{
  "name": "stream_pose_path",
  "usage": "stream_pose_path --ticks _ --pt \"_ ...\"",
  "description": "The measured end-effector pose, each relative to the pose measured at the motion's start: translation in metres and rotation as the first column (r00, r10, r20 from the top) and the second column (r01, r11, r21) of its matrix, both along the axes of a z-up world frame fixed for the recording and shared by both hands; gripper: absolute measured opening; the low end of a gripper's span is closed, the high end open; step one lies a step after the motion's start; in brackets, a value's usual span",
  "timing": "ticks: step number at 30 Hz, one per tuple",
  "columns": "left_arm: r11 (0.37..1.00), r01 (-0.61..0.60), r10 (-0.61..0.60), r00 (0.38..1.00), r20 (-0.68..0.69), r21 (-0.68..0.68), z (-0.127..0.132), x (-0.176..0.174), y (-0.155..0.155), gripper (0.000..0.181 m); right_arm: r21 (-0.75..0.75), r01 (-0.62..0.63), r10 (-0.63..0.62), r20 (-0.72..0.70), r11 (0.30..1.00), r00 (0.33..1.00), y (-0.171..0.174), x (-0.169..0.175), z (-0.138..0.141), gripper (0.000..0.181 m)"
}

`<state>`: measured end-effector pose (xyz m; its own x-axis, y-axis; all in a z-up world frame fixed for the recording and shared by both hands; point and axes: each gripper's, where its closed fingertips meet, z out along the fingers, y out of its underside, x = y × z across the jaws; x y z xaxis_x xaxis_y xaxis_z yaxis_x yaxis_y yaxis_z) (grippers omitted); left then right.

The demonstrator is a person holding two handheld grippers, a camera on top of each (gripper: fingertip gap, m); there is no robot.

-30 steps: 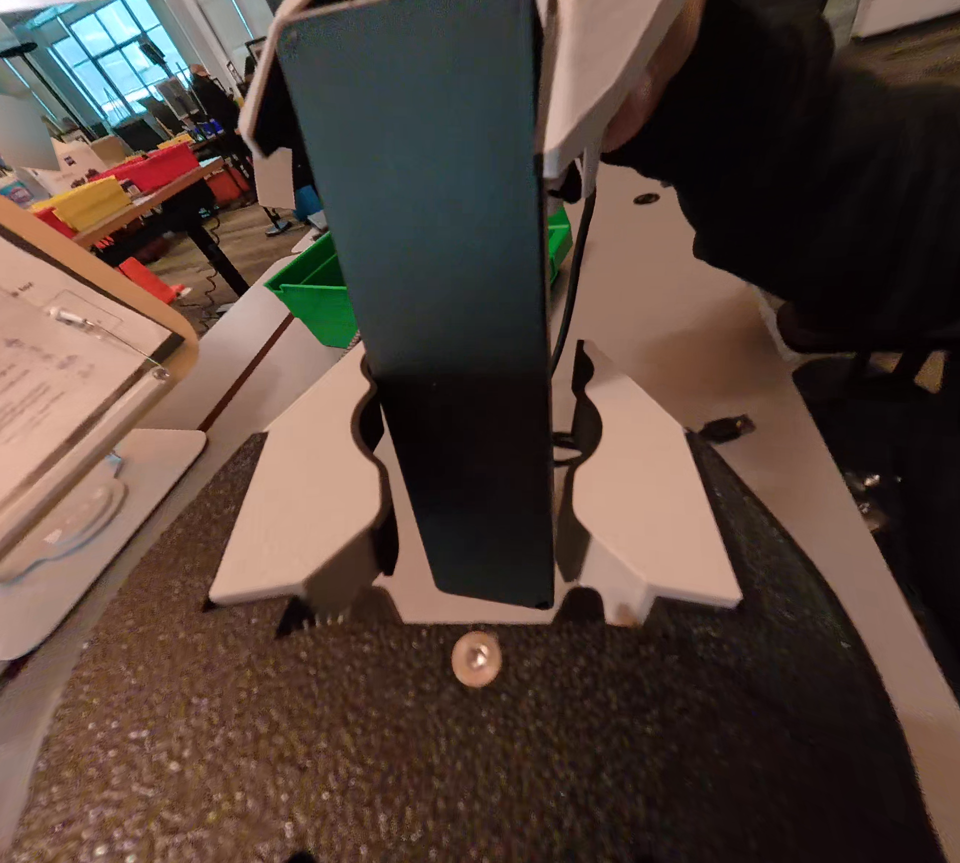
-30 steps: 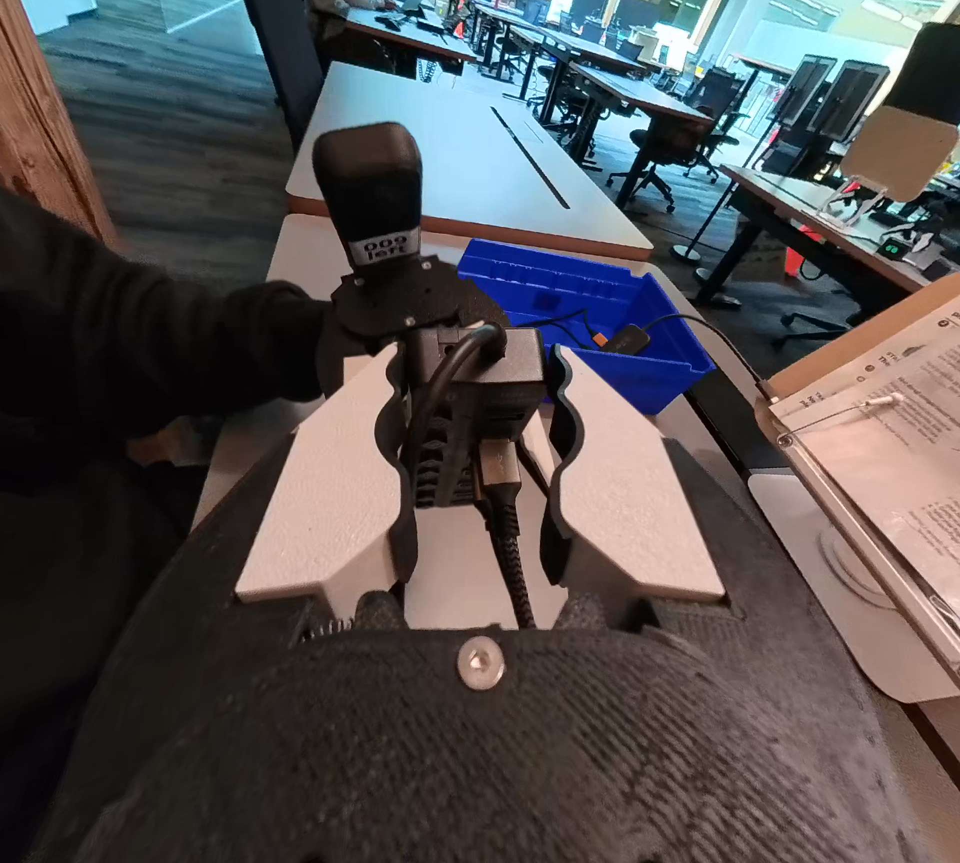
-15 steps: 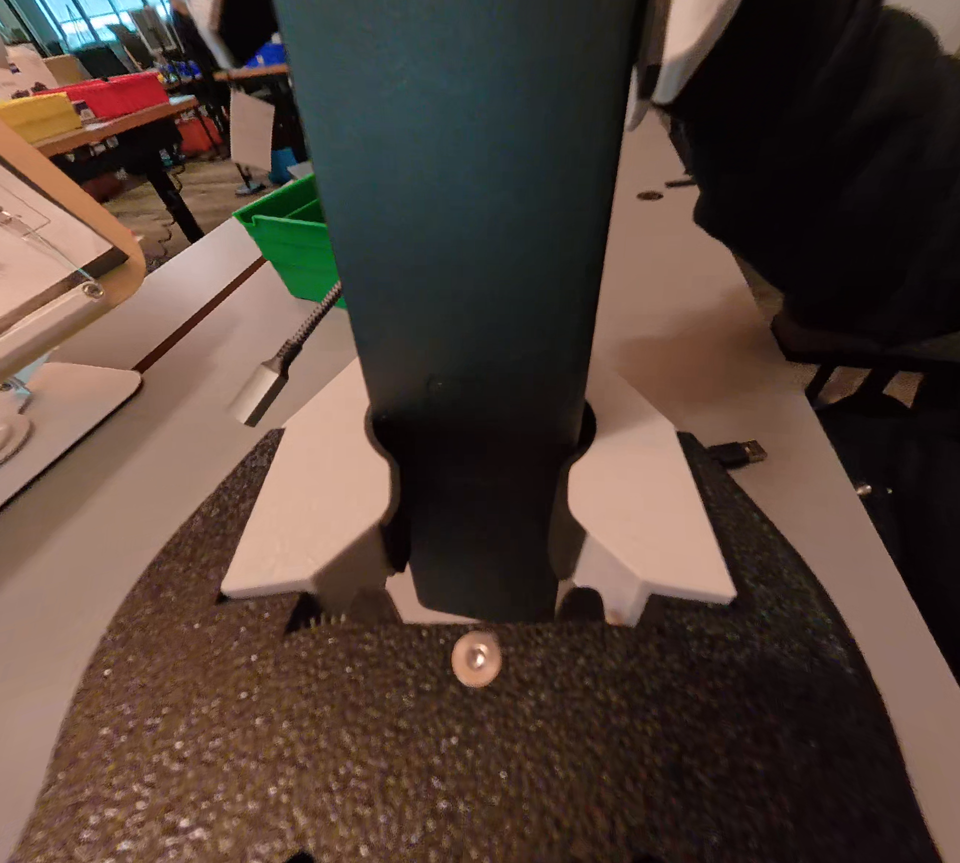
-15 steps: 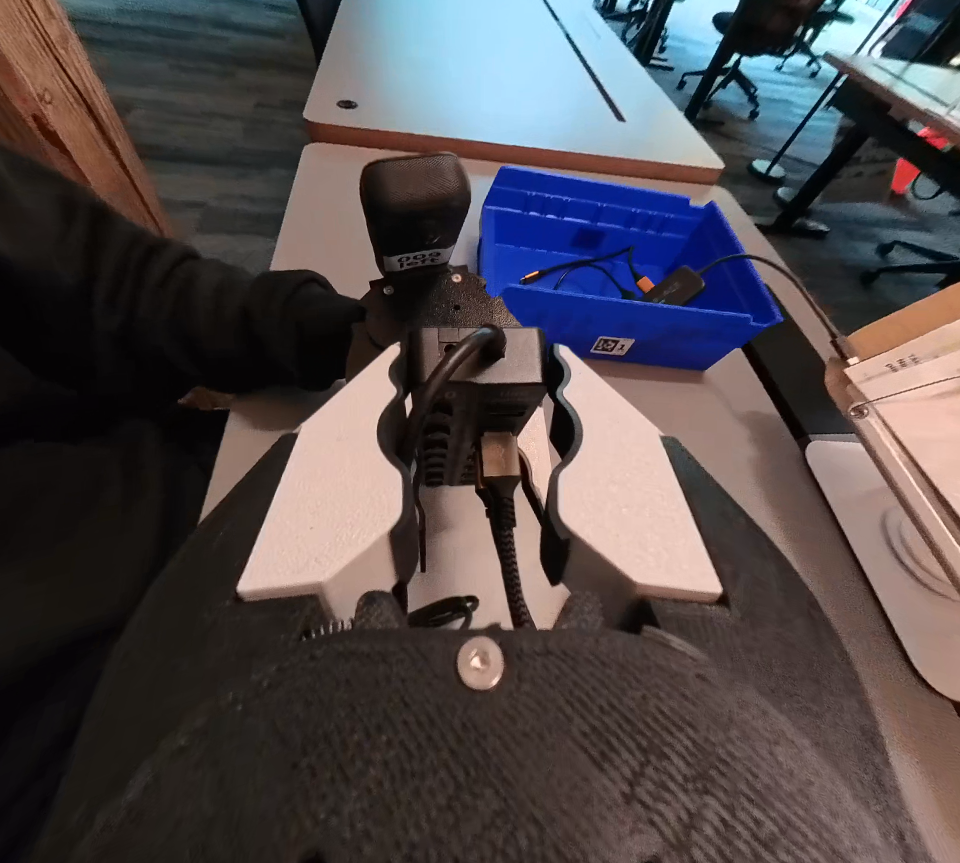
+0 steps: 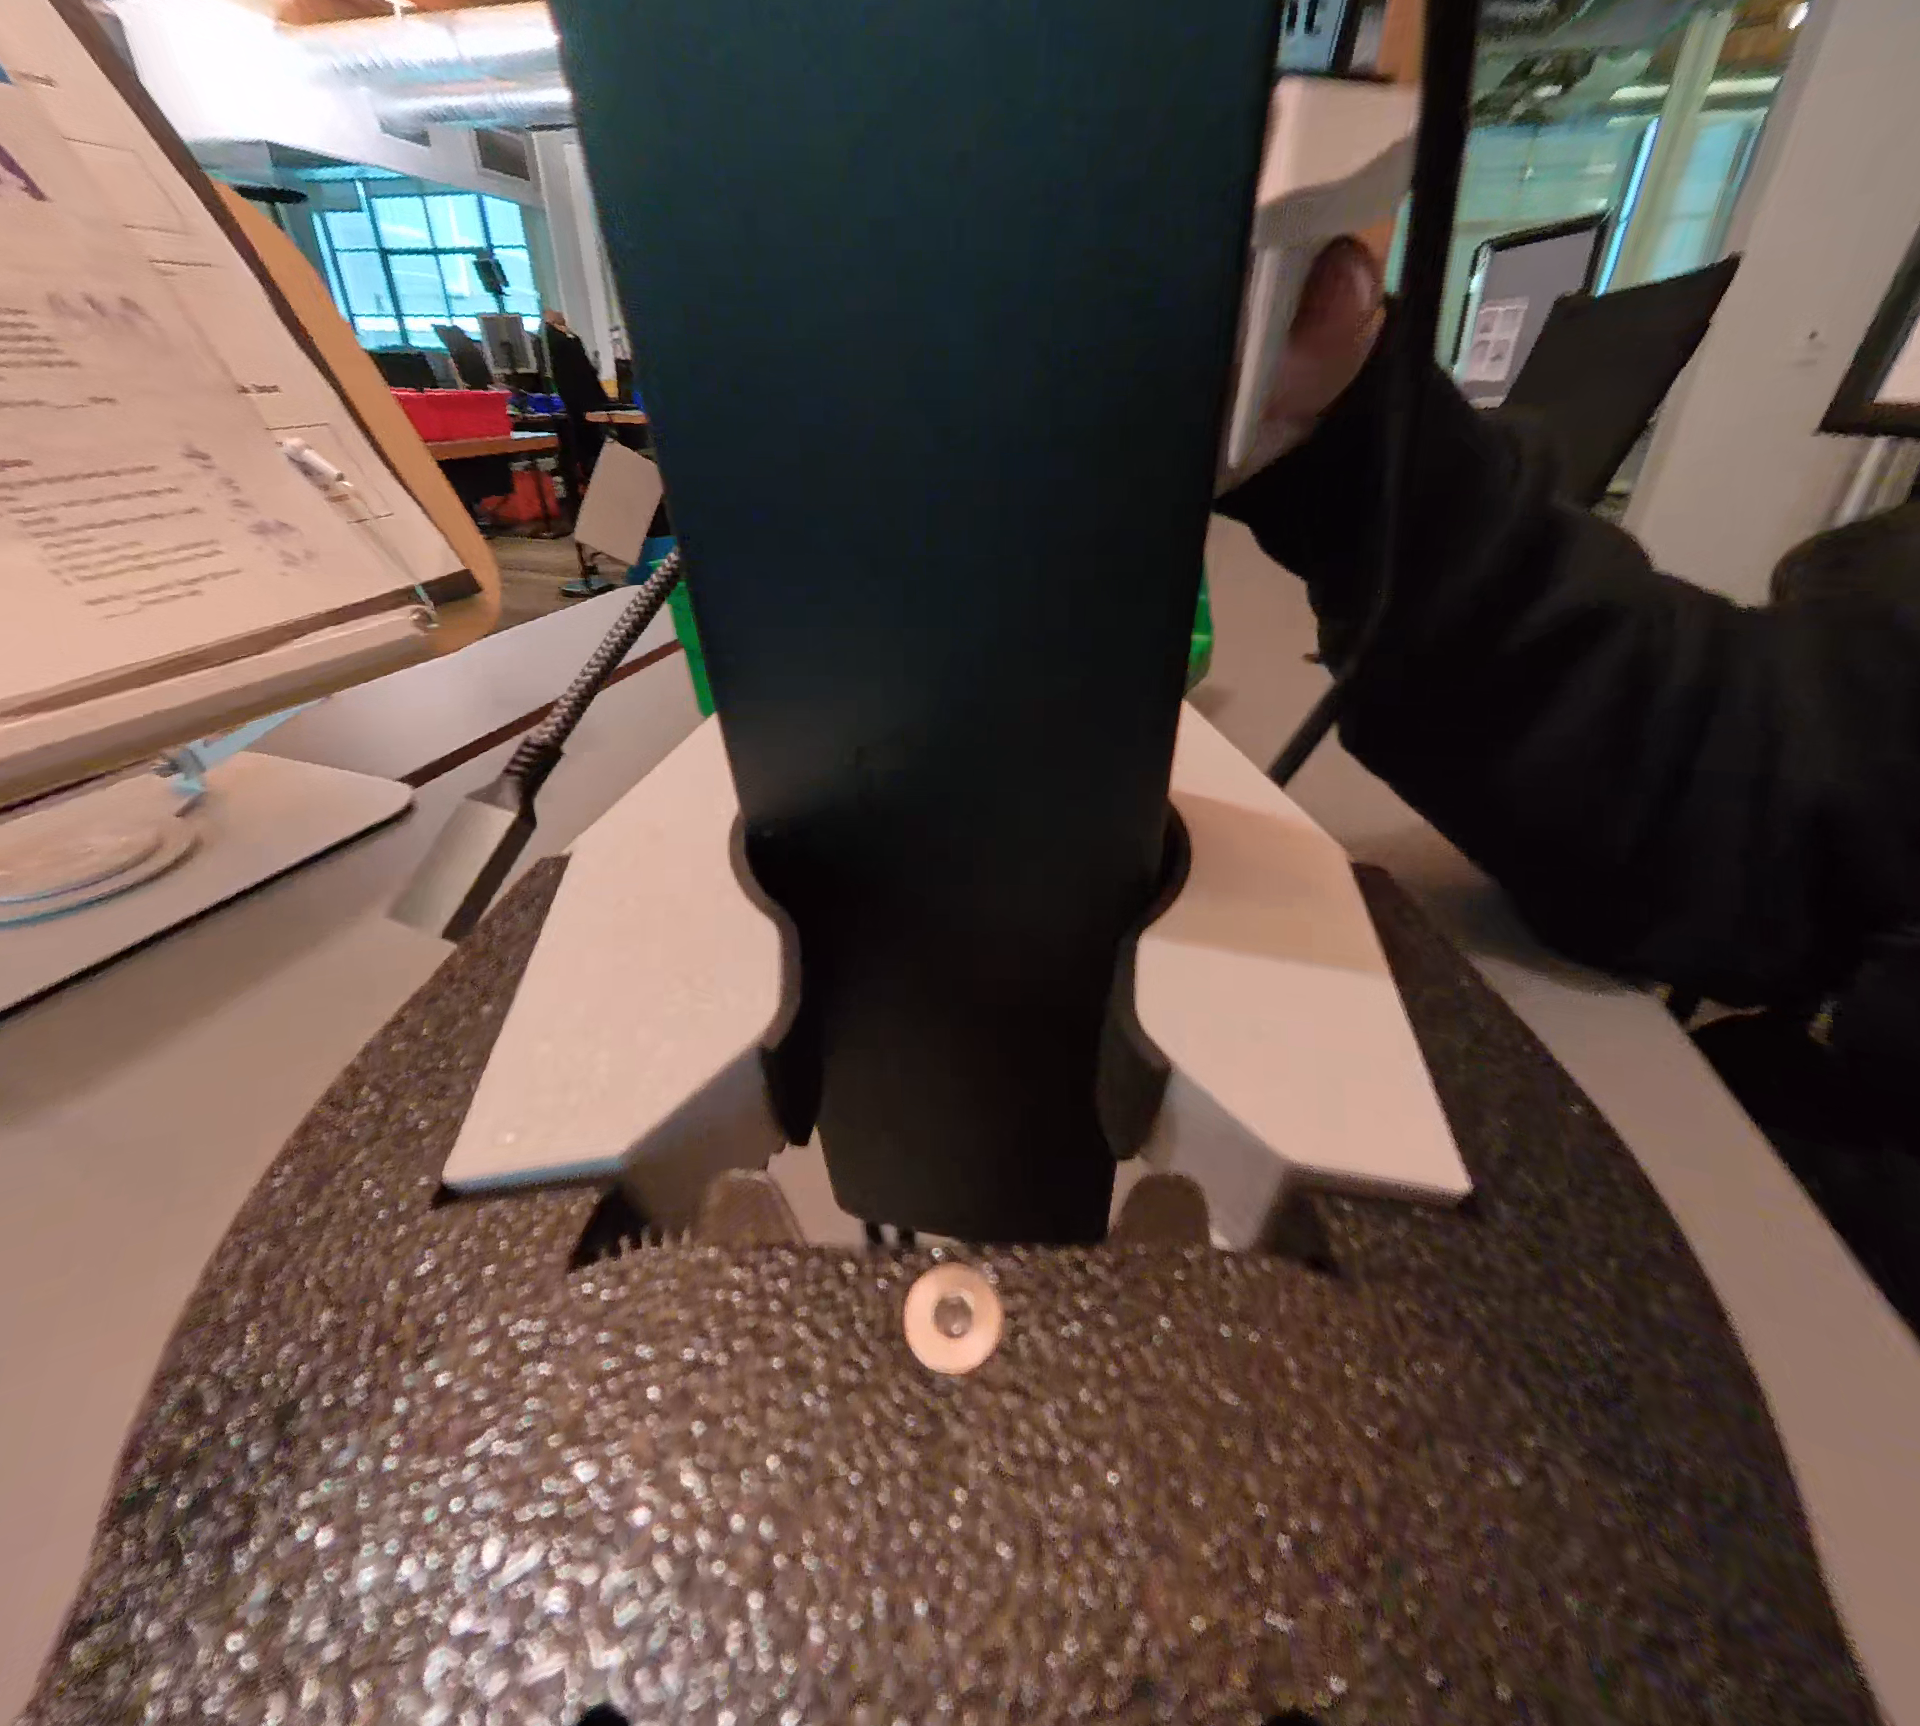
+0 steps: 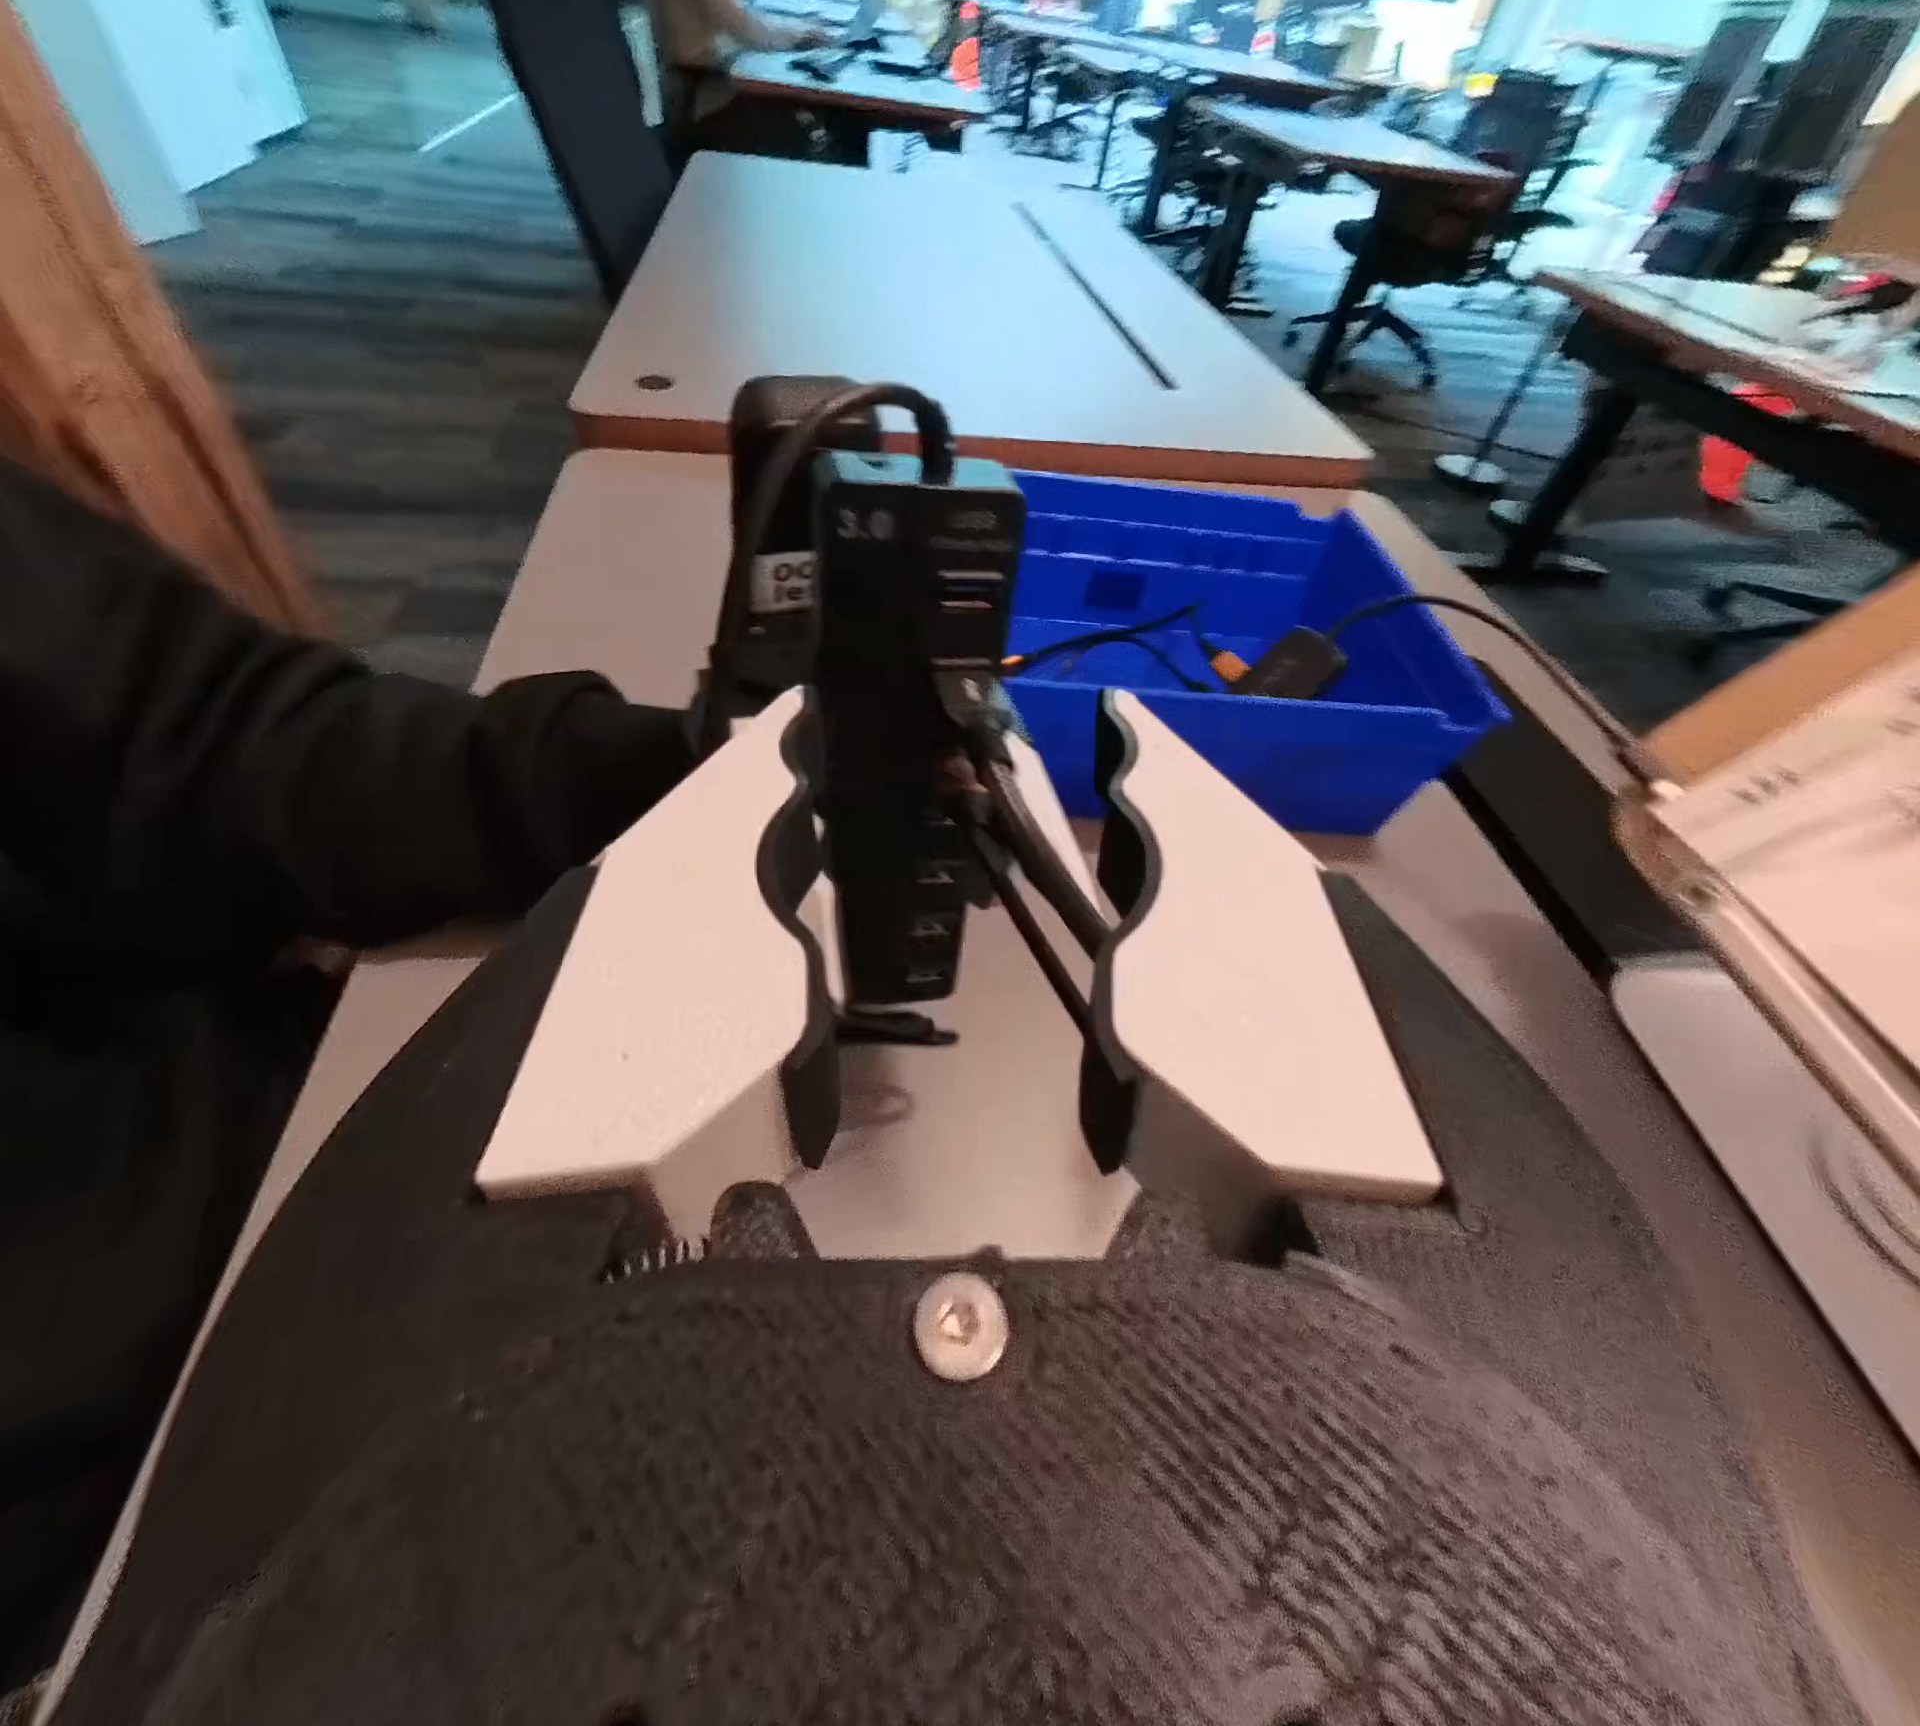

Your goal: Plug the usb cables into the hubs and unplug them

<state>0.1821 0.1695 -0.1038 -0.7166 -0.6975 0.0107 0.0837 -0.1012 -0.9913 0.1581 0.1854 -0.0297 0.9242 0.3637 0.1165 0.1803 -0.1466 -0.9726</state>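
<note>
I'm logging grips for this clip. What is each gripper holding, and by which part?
The left gripper clamps the USB hub by its lower end. The right gripper is open and holds nothing.

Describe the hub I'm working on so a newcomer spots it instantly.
Find the blue bin at the grey table's far edge, right wrist view. Just left of it, held upright, is the USB hub: a tall black strip, the only thing with a column of ports and cables plugged in.
</note>
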Motion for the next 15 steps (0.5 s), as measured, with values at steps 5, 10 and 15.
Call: stream_pose_path --ticks 5,10,15 --pt "0.998 -0.067 0.066 0.998 0.009 0.021 -0.008 0.004 0.013 0.062 -0.105 -0.085 0.09 0.043 0.991 0.995 0.025 -0.016 -0.017 0.036" --pt "0.993 -0.102 0.102 0.995 -0.002 0.053 -0.015 0.006 0.017 0.062 -0.1 -0.042 0.054 0.125 0.994 0.991 0.033 -0.005 -0.021 0.029" --pt "0.994 -0.072 0.071 0.997 0.013 0.083 -0.017 0.003 0.009 0.062 -0.165 0.085 -0.046 0.227 0.983 0.973 0.017 0.026 -0.017 0.053"
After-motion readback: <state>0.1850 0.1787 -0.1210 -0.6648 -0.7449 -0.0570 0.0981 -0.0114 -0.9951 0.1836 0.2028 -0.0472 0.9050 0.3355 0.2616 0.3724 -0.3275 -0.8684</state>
